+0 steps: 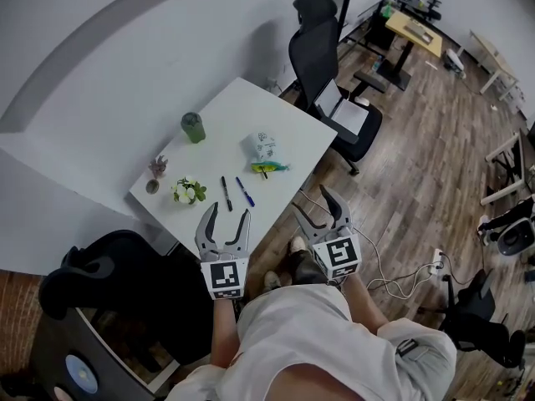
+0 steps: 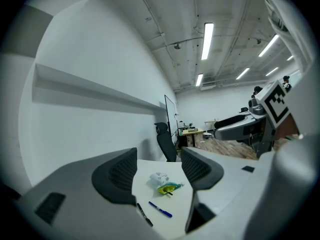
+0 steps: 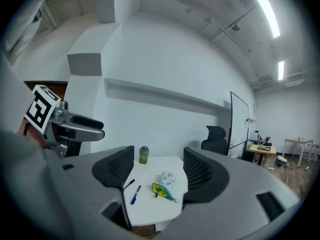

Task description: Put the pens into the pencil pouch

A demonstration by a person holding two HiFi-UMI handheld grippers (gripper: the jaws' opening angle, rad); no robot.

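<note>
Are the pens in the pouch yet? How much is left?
Nothing looks done yet. The black pen and blue pen lie on the table beside the pencil pouch. Nothing is in hand: the left tool and right tool are open and empty. Both pens are left.

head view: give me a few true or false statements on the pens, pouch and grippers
1. The black pen and the blue pen lie on the table, outside the pouch. True.
2. The left gripper holds the blue pen. False: its jaws are apart and empty.
3. The green cup stands on the table. True.
4. The right gripper is shut. False: it is open, with nothing in it.
</note>
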